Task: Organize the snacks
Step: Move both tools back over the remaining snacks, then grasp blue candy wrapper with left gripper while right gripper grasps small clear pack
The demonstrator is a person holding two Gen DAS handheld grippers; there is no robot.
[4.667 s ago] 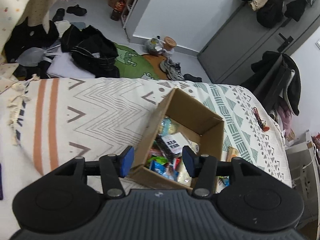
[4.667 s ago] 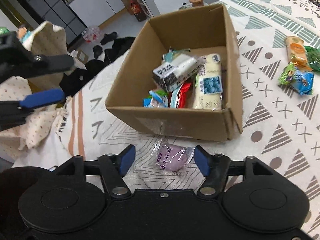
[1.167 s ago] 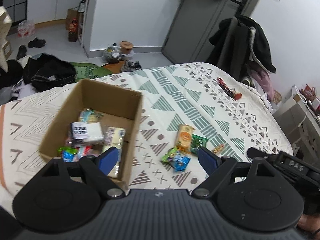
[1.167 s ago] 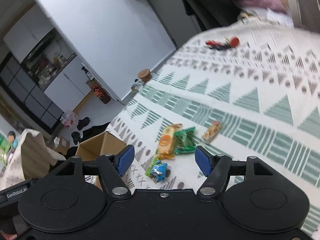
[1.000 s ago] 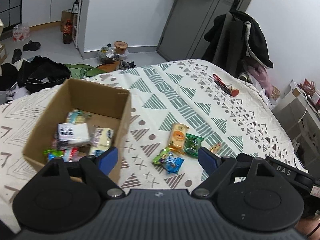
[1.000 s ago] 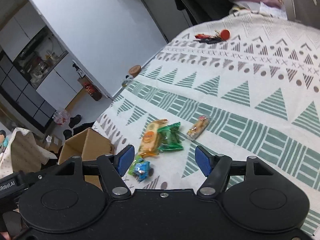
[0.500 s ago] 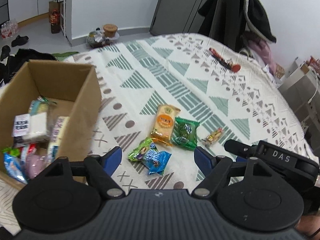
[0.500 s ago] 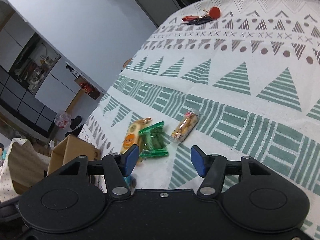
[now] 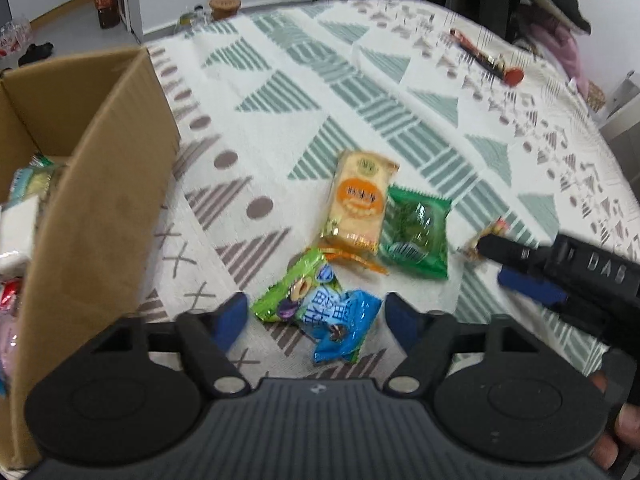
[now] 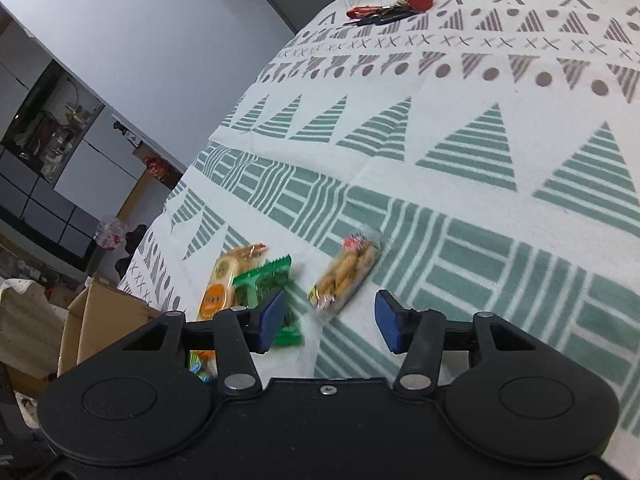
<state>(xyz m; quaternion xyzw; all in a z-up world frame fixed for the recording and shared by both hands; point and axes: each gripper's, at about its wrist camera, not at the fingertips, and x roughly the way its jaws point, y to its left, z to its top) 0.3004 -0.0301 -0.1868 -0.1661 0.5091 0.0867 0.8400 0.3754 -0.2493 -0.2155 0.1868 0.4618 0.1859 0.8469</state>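
Left gripper: jaws released, spread wide low in the frame, with a blue and green snack packet lying on the blanket between the two blue pads; contact with either pad cannot be told

Right gripper: jaws released, holding nothing. A small clear-wrapped snack bar lies just ahead of the gap between its pads, at centre frame

In the left wrist view an orange cracker pack lies at centre, its right edge overlapping a green packet. The cardboard box stands open at the left edge, with several snacks inside. A red key bunch lies at the top of the right wrist view, well apart from the snacks
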